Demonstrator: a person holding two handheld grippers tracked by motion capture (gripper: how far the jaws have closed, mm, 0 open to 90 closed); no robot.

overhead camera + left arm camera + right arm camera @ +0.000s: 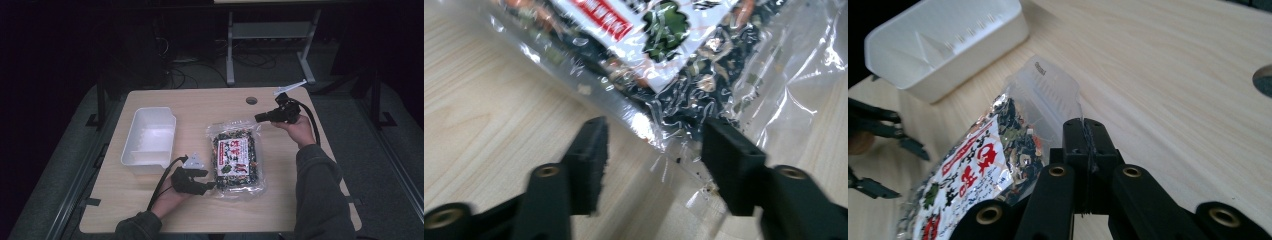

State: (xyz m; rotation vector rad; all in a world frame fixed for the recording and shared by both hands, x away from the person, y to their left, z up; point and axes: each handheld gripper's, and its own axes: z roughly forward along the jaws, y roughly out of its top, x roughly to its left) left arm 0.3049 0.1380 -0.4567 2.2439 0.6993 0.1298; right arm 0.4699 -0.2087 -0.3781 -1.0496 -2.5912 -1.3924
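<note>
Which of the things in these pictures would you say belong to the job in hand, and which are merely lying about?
In the job:
- clear food bag
- right hand-held gripper, shut on the bag's top edge
- left hand-held gripper, open at the bag's bottom corner
- white bin, empty, perhaps the bag's destination

Lying about:
- table
- cables on the floor
- grey stand behind

left gripper: 7 o'clock, jaws spread, pointing 3 | right gripper: 2 o'clock, jaws pressed together, pointing 9
</note>
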